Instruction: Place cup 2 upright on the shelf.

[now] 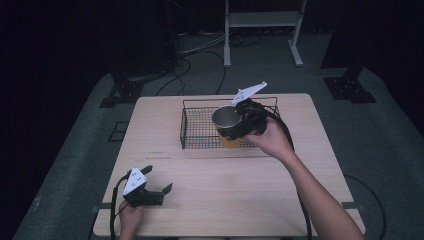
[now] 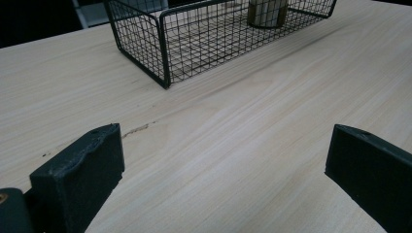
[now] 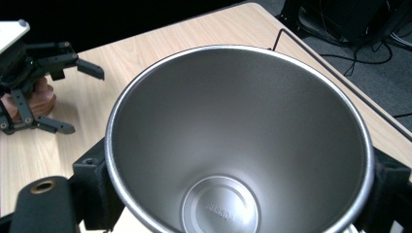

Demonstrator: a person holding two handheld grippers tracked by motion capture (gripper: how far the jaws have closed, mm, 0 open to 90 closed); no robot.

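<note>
silver cup (image 1: 226, 118), black wire basket (image 1: 192, 131), pale wood table (image 1: 225, 190)

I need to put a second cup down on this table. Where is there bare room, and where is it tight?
Bare wood runs between the wire basket and the open left gripper, and along the table's near right side. It is crowded at the basket's right half, where the right gripper holds the steel cup above an orange cup.

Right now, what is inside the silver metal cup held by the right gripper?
The silver metal cup looks empty: its embossed bottom is bare. The right gripper holds it above an orange cup in the black wire basket; that cup's contents are covered.
</note>
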